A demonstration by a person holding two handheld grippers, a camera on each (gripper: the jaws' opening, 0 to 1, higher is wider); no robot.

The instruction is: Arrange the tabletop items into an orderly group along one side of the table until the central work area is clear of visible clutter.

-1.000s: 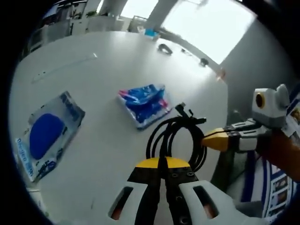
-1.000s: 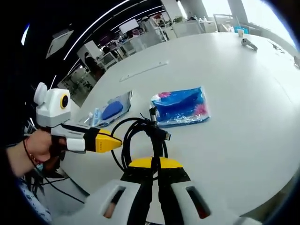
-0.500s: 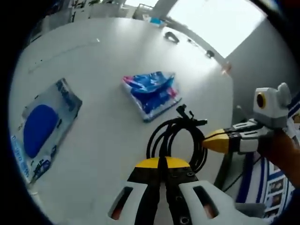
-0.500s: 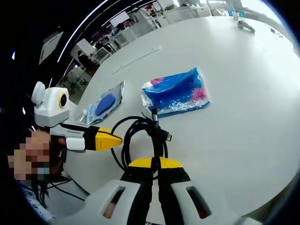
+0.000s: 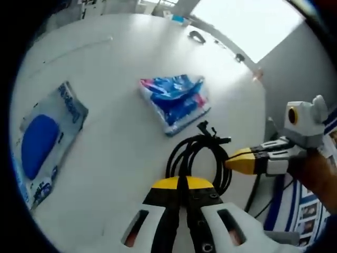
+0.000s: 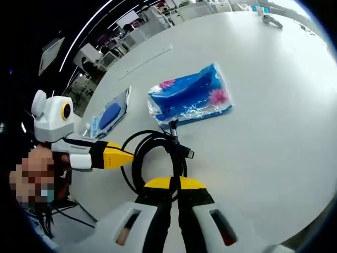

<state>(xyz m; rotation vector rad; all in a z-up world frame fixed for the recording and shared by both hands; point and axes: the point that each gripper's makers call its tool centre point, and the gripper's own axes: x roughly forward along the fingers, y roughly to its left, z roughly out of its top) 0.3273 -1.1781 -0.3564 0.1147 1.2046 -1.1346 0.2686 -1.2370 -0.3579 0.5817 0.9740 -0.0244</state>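
the worktop [image 5: 121, 142] is a smooth, pale surface with a soft sheen where window light falls on it. the coiled cable [image 5: 197, 155] looks like matt black rubber or plastic, its plug ends darker and hard. the blue packet [image 6: 189, 97] is glossy crinkled plastic film that catches highlights along its edges. the flat pouch [image 5: 42, 145] is clear shiny plastic over a blue insert. the left gripper [image 5: 181, 185] has matt yellow plastic tips, black jaws and a smooth white plastic body.
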